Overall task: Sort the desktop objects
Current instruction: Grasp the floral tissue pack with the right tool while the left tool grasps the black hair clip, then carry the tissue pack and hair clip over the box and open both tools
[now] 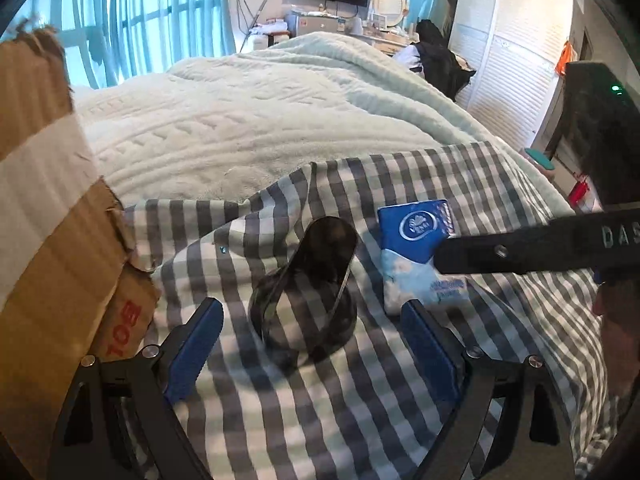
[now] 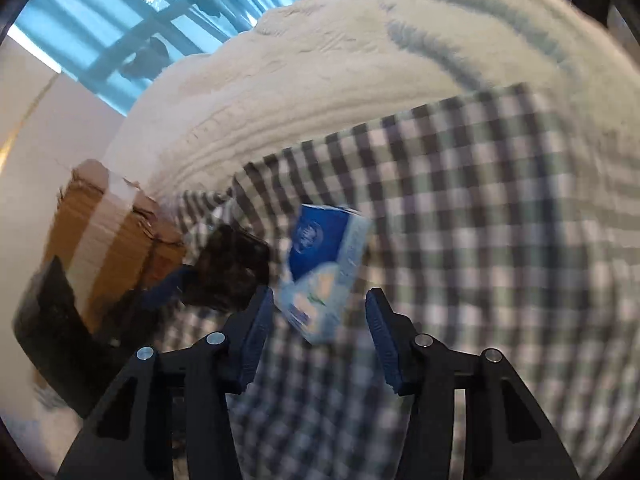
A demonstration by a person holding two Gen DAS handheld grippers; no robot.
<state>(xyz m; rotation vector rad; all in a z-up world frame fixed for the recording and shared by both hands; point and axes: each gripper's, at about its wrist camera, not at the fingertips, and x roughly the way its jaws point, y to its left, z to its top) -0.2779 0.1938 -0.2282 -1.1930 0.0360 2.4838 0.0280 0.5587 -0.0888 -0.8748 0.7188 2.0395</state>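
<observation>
Right gripper approaching the tissue pack, left gripper straddling the dark scoop

Right gripper point(image 2: 320, 316) is hovering over the checked cloth point(image 2: 480, 240) with its jaws apart and unclenched; the blue-and-white tissue pack point(image 2: 324, 268) is lying just ahead of the blue fingertips point(image 2: 262, 320), partly between them, and the pads are not pressing on it; left gripper point(image 1: 312, 344) is likewise standing released, its jaws wide on either side of the dark scoop-shaped object point(image 1: 308, 284), which is resting on the cloth untouched

Step in hand, as a judgement: each gripper is lining up on one item before a pick, so the sorting is at its start; the torn cardboard box point(image 1: 44, 208) at the left edge is probably the receptacle, though its inside is not showing

Next move, as a judgement: the right gripper is needing to descend until the pack sits squarely between the pads, then close gently, since the soft wrapper is likely to crumple or slip; the cloth underneath may bunch and be pinched along with it

View differences: the left wrist view is giving a sharp picture of the scoop, the pack's printed emblem and the right gripper's black finger crossing over the pack; the right wrist view is blurred, yet it alone is showing the gap remaining at both pads, and the left gripper's blue finger beside the scoop
</observation>
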